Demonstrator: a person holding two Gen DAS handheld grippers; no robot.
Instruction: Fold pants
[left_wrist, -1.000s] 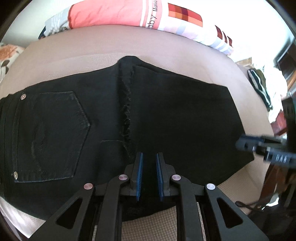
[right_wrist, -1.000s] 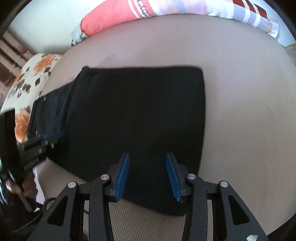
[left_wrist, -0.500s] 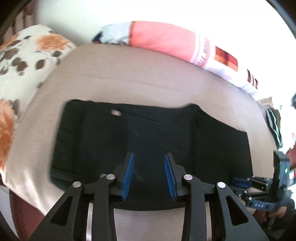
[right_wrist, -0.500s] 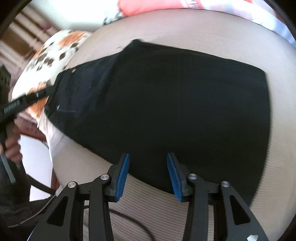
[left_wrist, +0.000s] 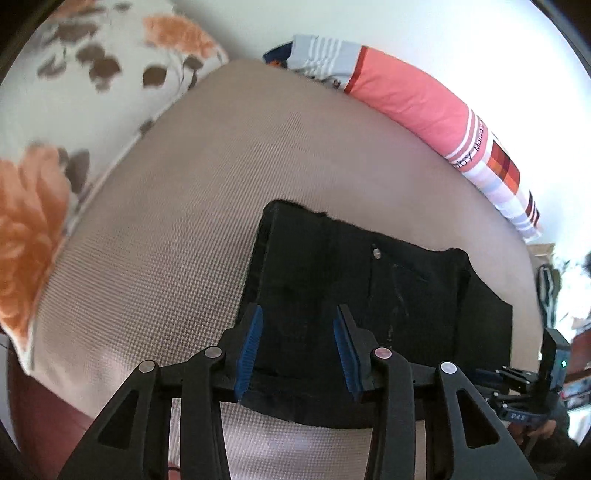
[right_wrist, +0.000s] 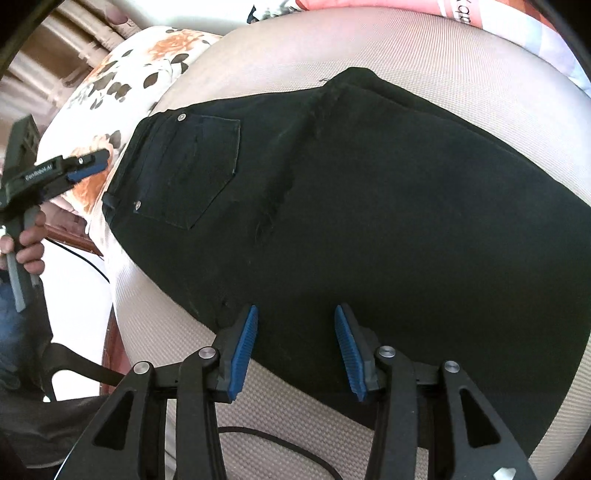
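The black pants (right_wrist: 388, 206) lie folded flat on the beige bed (right_wrist: 461, 55), back pocket (right_wrist: 192, 166) up and waistband to the left. My right gripper (right_wrist: 295, 347) hovers open over their near edge with nothing between its blue pads. In the left wrist view the pants (left_wrist: 369, 295) stretch off to the right. My left gripper (left_wrist: 299, 347) hangs over the waistband end; its jaws are opening and hold no cloth. The right wrist view shows the left gripper (right_wrist: 79, 171) in a hand, just left of the waistband. The right gripper (left_wrist: 524, 387) shows at the left view's lower right.
A floral pillow (left_wrist: 55, 166) lies at the left end of the bed. A pink striped pillow (left_wrist: 413, 107) runs along the far edge. A black cable (right_wrist: 288, 443) crosses the near bed edge, past which are a wooden frame (right_wrist: 110, 354) and floor.
My left gripper let go of the pants' fold, opened and swung left to the waistband end. My right gripper slid left along the near edge, so the pocket came into view.
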